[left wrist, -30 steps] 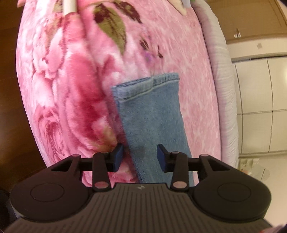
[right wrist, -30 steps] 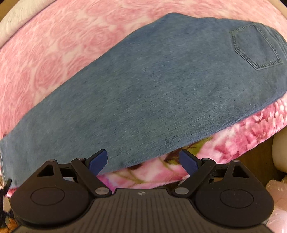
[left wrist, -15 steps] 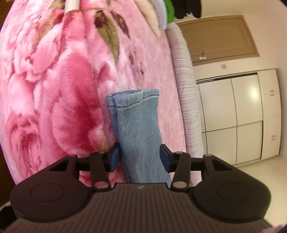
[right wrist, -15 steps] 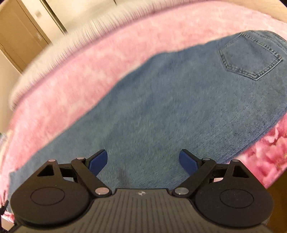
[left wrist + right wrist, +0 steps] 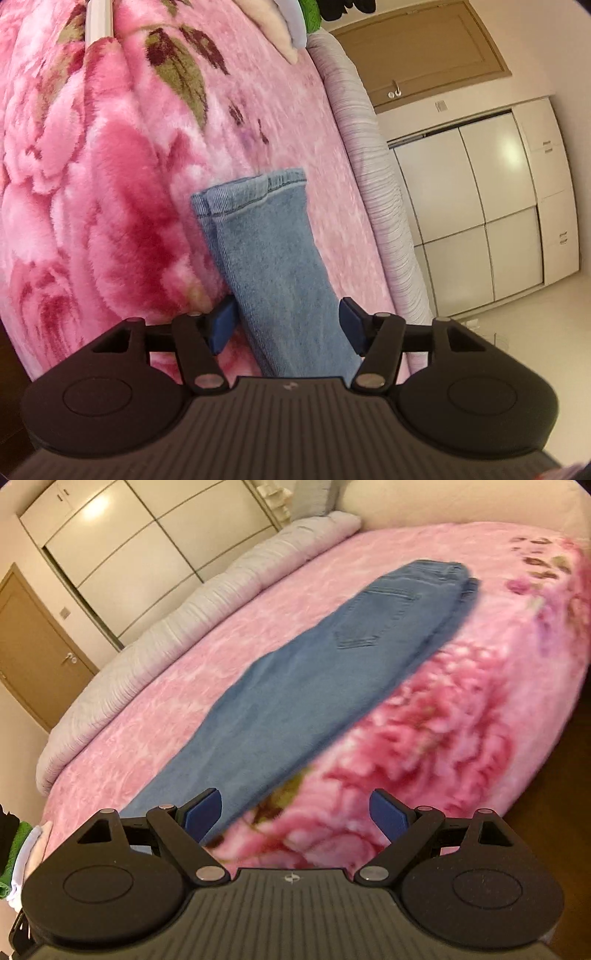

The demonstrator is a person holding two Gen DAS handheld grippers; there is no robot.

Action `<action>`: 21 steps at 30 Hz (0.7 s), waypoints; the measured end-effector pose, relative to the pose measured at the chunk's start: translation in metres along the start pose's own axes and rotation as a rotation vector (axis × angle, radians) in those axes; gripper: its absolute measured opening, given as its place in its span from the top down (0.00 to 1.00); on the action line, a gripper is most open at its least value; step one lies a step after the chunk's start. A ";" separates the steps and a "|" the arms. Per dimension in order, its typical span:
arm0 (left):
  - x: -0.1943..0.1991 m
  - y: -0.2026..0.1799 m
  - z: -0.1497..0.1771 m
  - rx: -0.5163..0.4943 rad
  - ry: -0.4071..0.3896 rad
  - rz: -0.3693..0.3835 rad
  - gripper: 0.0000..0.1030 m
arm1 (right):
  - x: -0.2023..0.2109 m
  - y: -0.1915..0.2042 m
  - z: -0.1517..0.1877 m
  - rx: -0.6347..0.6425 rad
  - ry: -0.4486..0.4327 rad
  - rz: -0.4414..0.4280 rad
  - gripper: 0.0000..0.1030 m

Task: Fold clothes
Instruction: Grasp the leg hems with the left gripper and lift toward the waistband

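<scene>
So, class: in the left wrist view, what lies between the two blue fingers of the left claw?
In the left wrist view, the jeans leg runs up between the open left claw, hem at the far end, lying on the pink floral blanket.

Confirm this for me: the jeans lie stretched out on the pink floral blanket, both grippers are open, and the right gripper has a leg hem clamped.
Not quite. The right gripper clamps nothing: the right wrist view shows its jaws spread wide above the jeans and the pink floral blanket. The rest holds: the jeans lie stretched out, and the left gripper is open too, astride the leg near the hem.
</scene>
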State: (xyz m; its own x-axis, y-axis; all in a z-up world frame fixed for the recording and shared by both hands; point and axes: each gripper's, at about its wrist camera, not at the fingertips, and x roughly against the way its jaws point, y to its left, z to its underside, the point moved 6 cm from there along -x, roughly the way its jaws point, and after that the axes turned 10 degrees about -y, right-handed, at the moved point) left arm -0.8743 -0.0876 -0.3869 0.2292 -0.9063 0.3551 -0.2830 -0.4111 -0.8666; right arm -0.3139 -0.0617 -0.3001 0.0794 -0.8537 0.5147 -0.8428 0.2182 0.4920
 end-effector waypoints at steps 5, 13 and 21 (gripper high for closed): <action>0.006 0.000 0.004 -0.037 0.000 -0.009 0.51 | 0.023 0.000 0.006 0.008 -0.007 0.001 0.13; 0.011 0.000 0.005 -0.002 -0.031 -0.054 0.50 | -0.005 0.016 0.009 0.122 0.029 -0.009 0.13; 0.009 -0.013 0.011 -0.057 -0.066 -0.124 0.49 | -0.053 0.020 -0.011 0.203 0.073 -0.012 0.13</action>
State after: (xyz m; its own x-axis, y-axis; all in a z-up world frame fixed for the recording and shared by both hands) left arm -0.8585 -0.0896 -0.3757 0.3260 -0.8404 0.4328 -0.3009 -0.5263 -0.7952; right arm -0.3290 -0.0068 -0.3103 0.1221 -0.8176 0.5627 -0.9309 0.1023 0.3506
